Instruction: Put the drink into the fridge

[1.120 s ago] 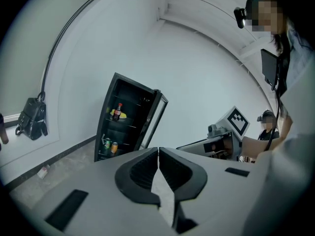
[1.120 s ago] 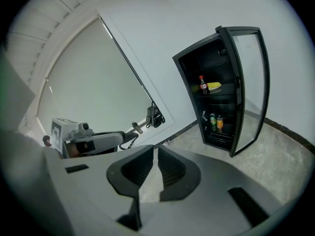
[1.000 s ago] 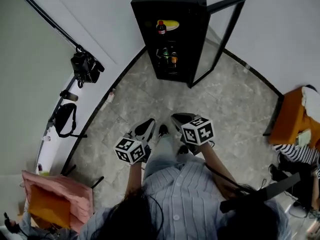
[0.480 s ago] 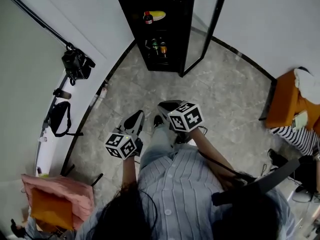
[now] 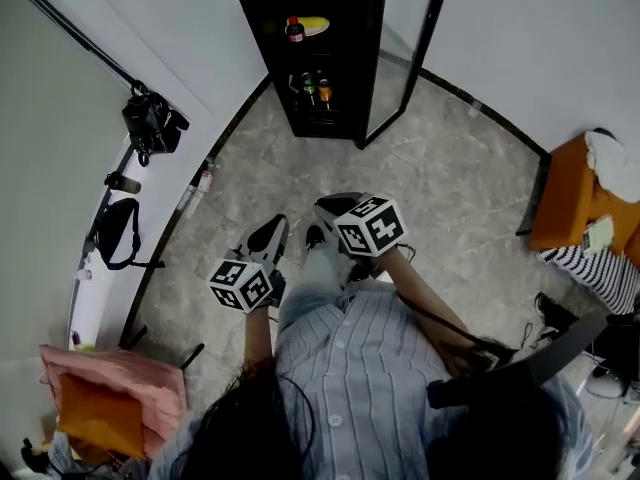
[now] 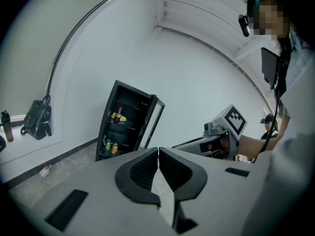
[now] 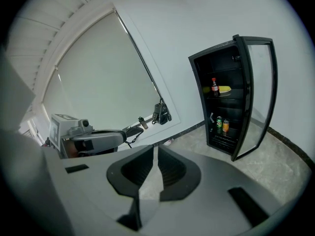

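Stone floor and white wall frame a black fridge (image 5: pixel 345 68), its glass door (image 5: pixel 405 53) swung wide open.
Well back from the fridge, a person in a striped shirt (image 5: pixel 360 368) holds a tool low in each hand; the left gripper (image 5: pixel 270 238) and the right gripper (image 5: pixel 333 210) each have their jaws drawn together with nothing between them. Drinks stand inside the fridge: a dark bottle (image 5: pixel 294 30) on an upper shelf beside a yellow object (image 5: pixel 316 25), and cans (image 5: pixel 312 90) side by side on a lower shelf. A black camera (image 5: pixel 150 123) sits by the wall at left.
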Motion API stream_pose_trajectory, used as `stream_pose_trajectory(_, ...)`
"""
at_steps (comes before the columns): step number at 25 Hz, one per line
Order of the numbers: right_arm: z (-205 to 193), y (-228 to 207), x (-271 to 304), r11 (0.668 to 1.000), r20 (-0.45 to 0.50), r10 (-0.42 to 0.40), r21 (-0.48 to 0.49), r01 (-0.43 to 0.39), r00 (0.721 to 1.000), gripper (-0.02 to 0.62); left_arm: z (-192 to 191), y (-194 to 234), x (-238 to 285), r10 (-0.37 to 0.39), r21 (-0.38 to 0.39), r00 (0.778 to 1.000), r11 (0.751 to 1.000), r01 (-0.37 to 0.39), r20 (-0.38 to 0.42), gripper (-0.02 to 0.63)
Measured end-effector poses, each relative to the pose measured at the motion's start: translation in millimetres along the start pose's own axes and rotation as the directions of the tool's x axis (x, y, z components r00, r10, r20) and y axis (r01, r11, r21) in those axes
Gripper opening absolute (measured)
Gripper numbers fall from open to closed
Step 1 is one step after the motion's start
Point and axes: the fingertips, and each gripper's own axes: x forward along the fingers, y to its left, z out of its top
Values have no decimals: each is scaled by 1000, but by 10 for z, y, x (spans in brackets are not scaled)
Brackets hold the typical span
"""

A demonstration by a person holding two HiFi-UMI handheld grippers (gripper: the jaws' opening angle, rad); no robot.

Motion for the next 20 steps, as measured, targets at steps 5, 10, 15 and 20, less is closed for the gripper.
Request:
stream_pose_trajectory(5,-9,-3,-25,1000,-4,-1,-17,1,1000,38,-2,-33,3,-2,0,1000,1000,2,4,17)
stream_pose_trajectory(10,4,21,-18,999,-4,0,-35,0,1000,38,4,-12,-29,1,0,1000,1000,-1,8,17)
stream_pose_trajectory(15,18,-1,-50,998,-9,-9,-60,8,1000,38,2,-24,-27,3,-3,1000,1000,-3,6,17)
stream_pose_trajectory(20,17,-27,-87,998,-6,-17,-67,16,1000,38,11,-40,-29,3,-2,1000,1000,-3,10,17)
